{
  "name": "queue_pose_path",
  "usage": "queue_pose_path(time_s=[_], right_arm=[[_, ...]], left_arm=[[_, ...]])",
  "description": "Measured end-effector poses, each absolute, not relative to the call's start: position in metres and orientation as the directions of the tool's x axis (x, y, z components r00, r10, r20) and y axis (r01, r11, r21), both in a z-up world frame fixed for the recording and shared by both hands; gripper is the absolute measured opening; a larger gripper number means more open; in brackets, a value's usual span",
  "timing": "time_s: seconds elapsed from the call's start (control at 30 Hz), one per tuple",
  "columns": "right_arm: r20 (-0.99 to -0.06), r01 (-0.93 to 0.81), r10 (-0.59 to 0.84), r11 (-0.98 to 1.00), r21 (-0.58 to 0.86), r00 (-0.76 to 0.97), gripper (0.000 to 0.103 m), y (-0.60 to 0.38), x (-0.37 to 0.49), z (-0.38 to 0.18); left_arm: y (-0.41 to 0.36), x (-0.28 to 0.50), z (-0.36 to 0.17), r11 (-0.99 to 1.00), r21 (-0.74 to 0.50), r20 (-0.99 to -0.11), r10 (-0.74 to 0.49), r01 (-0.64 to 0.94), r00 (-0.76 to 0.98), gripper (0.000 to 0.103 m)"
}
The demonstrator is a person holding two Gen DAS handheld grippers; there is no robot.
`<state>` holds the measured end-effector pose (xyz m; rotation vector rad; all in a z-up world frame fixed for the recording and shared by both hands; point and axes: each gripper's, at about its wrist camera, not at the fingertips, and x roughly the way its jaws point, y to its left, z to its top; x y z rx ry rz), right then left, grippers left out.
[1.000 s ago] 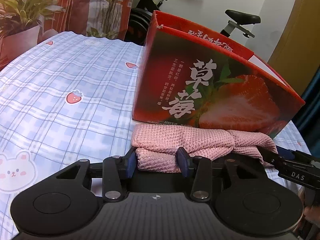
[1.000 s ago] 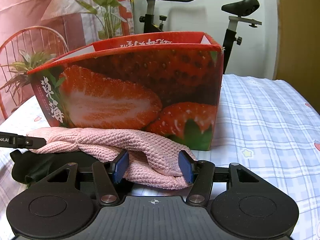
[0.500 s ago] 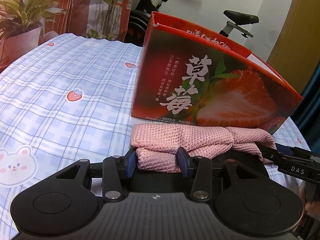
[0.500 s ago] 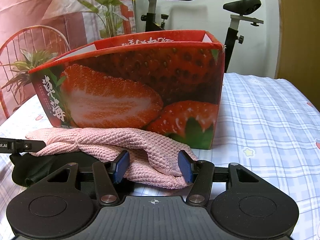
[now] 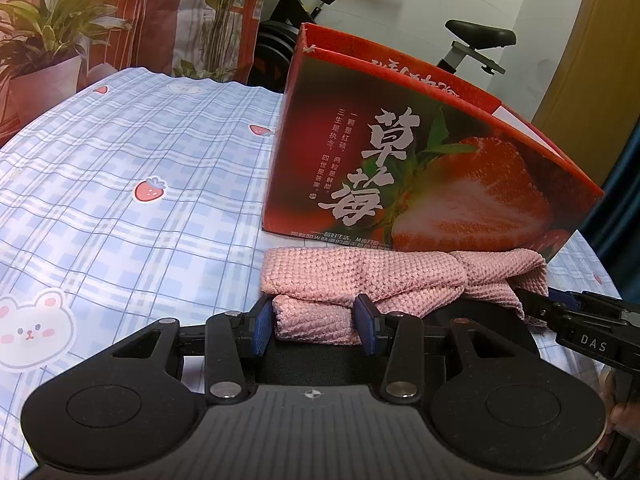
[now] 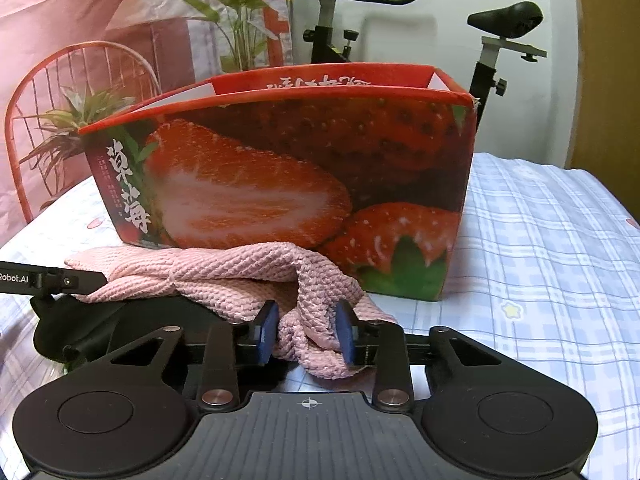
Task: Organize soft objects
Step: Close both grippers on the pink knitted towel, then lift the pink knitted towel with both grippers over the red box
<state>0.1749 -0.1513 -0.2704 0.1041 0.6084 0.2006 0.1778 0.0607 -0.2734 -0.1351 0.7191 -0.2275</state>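
A folded pink knitted cloth (image 5: pixel 360 276) lies in front of a red strawberry-print box (image 5: pixel 420 176), open at the top. My left gripper (image 5: pixel 316 326) is shut on the cloth's left end. My right gripper (image 6: pixel 306 334) is shut on the cloth's (image 6: pixel 224 276) right end, bunching it between the blue pads. The box (image 6: pixel 304 176) stands just behind the cloth in the right wrist view. The other gripper shows at the edge of each view, the right one (image 5: pixel 576 320) and the left one (image 6: pixel 44 280). A black object (image 6: pixel 100 328) lies under the cloth.
The table is covered by a blue checked cloth (image 5: pixel 120 184) with strawberry and bear prints. An exercise bike (image 6: pixel 492 40) and potted plants (image 5: pixel 44 48) stand behind the table. A red wire chair (image 6: pixel 60 92) is at the left.
My right gripper has closed from a wide stance onto the cloth's right end and pinched it. The left gripper has kept its hold. Both views have shifted slightly.
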Motion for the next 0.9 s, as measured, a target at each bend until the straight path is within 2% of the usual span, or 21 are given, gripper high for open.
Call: queue_pose_path(time_s=[0.07, 0.13, 0.17, 0.2, 0.37, 0.53, 0.9], right_arm=[[-0.554, -0.161, 0.222, 0.974, 0.157, 0.803, 0.024, -0.151, 0.174, -0.27], [-0.549, -0.167, 0.222, 0.975, 0.149, 0.806, 0.021, -0.149, 0.173, -0.269], [-0.548, -0.17, 0.222, 0.975, 0.144, 0.807, 0.02, -0.148, 0.172, -0.27], [-0.545, -0.173, 0.221, 0.975, 0.138, 0.809, 0.018, -0.146, 0.171, -0.269], [-0.482, -0.2, 0.218, 0.976, 0.088, 0.849, 0.011, -0.137, 0.155, -0.255], [-0.39, -0.211, 0.215, 0.976, 0.053, 0.895, 0.01, -0.132, 0.137, -0.233], [-0.281, -0.212, 0.234, 0.972, 0.104, 0.931, 0.01, -0.144, 0.115, -0.187]], left_arm=[[0.061, 0.179, -0.272, 0.965, -0.21, -0.643, -0.255, 0.154, 0.722, 0.044], [0.065, 0.181, -0.27, 0.961, -0.244, -0.649, -0.264, 0.133, 0.714, 0.035], [0.068, 0.181, -0.269, 0.956, -0.263, -0.646, -0.273, 0.128, 0.712, 0.025], [0.069, 0.179, -0.266, 0.955, -0.268, -0.642, -0.276, 0.128, 0.715, 0.02], [0.069, 0.16, -0.243, 0.965, -0.222, -0.598, -0.25, 0.142, 0.762, 0.019], [0.068, 0.145, -0.221, 0.97, -0.183, -0.526, -0.236, 0.162, 0.817, 0.019], [0.066, 0.128, -0.173, 0.962, -0.178, -0.417, -0.264, 0.206, 0.87, 0.018]])
